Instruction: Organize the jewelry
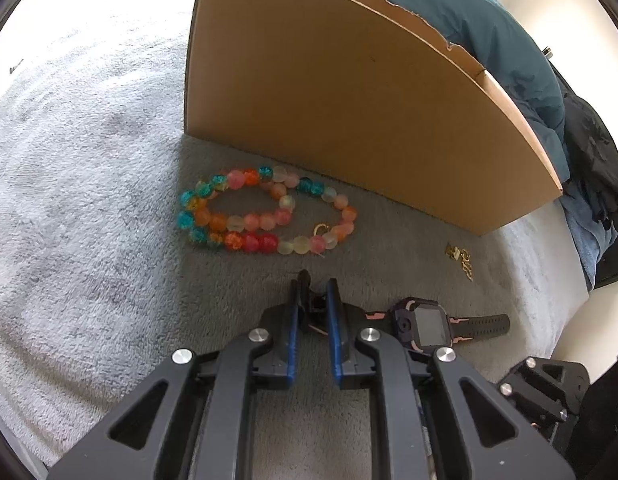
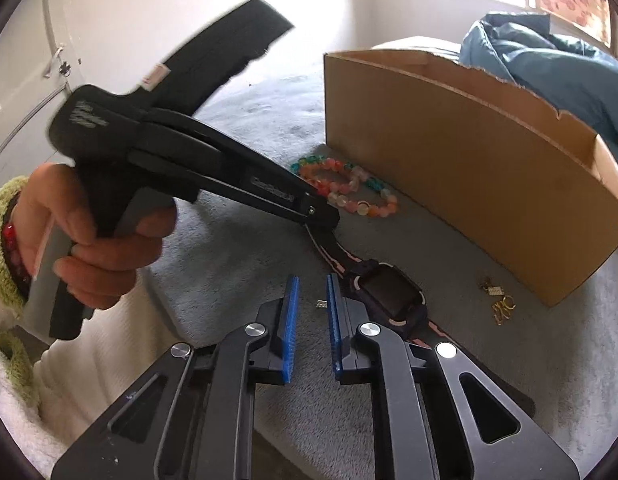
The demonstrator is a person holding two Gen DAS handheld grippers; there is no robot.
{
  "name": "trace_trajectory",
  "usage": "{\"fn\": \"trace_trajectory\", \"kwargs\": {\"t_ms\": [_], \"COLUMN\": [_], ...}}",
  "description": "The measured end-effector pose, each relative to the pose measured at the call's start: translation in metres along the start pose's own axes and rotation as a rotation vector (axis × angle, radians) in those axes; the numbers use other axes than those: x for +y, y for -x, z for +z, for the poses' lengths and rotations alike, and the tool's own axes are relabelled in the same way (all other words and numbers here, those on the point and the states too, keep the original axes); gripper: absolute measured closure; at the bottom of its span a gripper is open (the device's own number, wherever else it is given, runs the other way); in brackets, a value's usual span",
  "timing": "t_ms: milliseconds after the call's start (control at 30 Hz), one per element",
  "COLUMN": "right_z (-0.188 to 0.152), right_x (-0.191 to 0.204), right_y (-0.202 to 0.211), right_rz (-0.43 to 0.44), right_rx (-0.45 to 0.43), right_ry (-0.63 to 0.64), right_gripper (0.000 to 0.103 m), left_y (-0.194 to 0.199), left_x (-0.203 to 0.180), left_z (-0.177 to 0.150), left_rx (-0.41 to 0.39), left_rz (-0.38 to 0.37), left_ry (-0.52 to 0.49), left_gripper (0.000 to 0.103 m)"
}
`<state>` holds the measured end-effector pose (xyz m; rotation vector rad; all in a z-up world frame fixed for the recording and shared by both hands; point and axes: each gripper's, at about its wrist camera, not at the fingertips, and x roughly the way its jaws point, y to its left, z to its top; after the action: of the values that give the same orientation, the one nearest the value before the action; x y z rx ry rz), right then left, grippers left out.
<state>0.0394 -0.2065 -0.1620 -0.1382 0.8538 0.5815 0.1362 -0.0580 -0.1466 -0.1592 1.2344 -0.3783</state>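
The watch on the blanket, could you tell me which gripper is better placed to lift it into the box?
Left. The left gripper already pinches the watch strap; the right gripper holds nothing.

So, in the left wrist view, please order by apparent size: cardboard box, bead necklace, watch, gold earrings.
1. cardboard box, by far the largest
2. bead necklace
3. watch, partly hidden by the left gripper; it lies nearer the camera, so this rank is unsure
4. gold earrings, smallest
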Motion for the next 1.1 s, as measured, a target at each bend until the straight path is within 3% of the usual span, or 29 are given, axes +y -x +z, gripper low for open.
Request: {"fn": "trace_trajectory", "kwargs": {"t_ms": [233, 433, 767, 933, 1100], "right_z": [-0.005, -0.015, -0.024, -0.011, -0.002], "right_x": [-0.01, -0.033, -0.021, -0.006, -0.005], "right_y": [-0.027, -0.029, -0.009, 0.006, -0.014], "right_rz": [0.03, 0.138, 0.158, 0.08, -0.011], "right_rx": [0.077, 0.101, 0.08, -0.001, 0.016], "right_ry": [-0.089, -0.256, -0.288, -0.218, -0.191], "right_gripper": [0.096, 0.101, 0.101, 0.094, 0.094], "left_y": [-0.001, 0.0, 0.013, 0.016, 0.019], "left_x": [0.002, 0.004, -0.003, -0.008, -0.012], "left_z": [0.001, 0.002, 0.004, 0.004, 0.006], "left_rx": [-0.002, -0.007, -0.04, -0.046, -0.052], "left_rz": [-0.01, -0.013, -0.017, -0.015, -0.022], "left_ry": [0.002, -0.003, -0.024, -0.037, -0.035], "left_gripper": [0.092, 0.092, 0.092, 0.092, 0.092]}}
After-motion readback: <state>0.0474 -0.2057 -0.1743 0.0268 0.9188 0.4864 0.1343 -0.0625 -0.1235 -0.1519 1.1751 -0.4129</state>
